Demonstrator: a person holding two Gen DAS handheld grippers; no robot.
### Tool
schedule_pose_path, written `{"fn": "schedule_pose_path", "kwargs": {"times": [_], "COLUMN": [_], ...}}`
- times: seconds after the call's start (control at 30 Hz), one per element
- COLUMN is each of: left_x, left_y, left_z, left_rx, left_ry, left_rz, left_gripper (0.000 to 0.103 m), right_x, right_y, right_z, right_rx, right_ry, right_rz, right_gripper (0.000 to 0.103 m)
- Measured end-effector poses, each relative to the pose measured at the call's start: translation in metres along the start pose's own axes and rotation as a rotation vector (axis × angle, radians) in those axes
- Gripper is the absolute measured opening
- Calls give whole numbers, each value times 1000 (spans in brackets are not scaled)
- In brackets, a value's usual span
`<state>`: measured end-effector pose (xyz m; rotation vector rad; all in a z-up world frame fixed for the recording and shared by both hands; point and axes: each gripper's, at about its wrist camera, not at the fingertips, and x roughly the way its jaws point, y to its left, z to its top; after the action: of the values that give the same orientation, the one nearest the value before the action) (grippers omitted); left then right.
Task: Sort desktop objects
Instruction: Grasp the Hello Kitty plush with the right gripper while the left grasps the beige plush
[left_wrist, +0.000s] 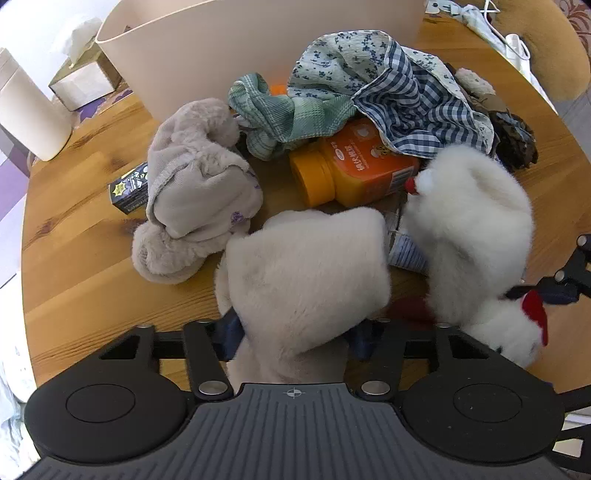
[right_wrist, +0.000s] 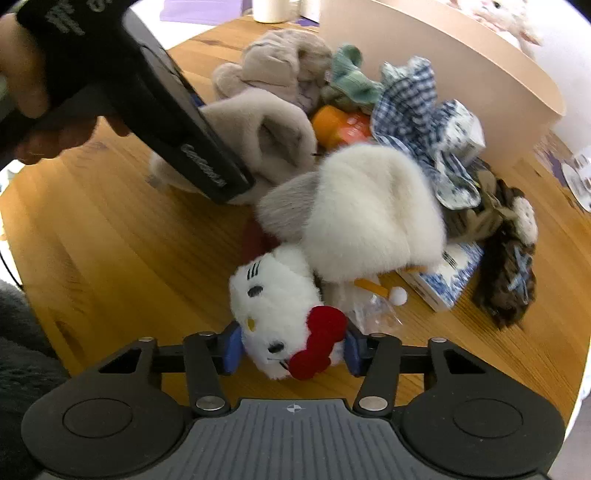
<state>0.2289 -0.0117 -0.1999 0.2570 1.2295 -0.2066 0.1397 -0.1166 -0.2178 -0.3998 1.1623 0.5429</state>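
Left claw (left_wrist: 295, 332) squeezes a fluffy beige slipper (left_wrist: 306, 273). Right claw (right_wrist: 291, 350) squeezes a soft white cat toy (right_wrist: 273, 310) with one red bow, both low on the smooth wooden worktop (right_wrist: 110, 236).

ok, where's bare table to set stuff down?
Bare wood: the near-left table, between its edge, the small dark box and the grey plush; also the strip beyond that box, toward the beige bin. Crowded: centre and right, around the orange jar and cloths.
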Motion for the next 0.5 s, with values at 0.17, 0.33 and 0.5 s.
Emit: {"fn": "schedule_pose_path", "kwargs": {"times": [0.17,0.33,0.5], "left_x": [-5,-12,-23], "left_y": [4,14,13], "left_z": [-3,-5,-9], "left_rx": [17,-9,-17], "left_ry": [-11,-12,-24], "left_rz": [10,7,8], "left_gripper": [28,20,17], "right_x": [-8,-19,-28], "right_y": [-1,-6,-15], "right_z": [-6,-17,-19], "right_rx": [-4,12,36], "right_ry": [-25,-49,-72], "right_rz": [34,48,71], "right_gripper": [41,40,40]}}
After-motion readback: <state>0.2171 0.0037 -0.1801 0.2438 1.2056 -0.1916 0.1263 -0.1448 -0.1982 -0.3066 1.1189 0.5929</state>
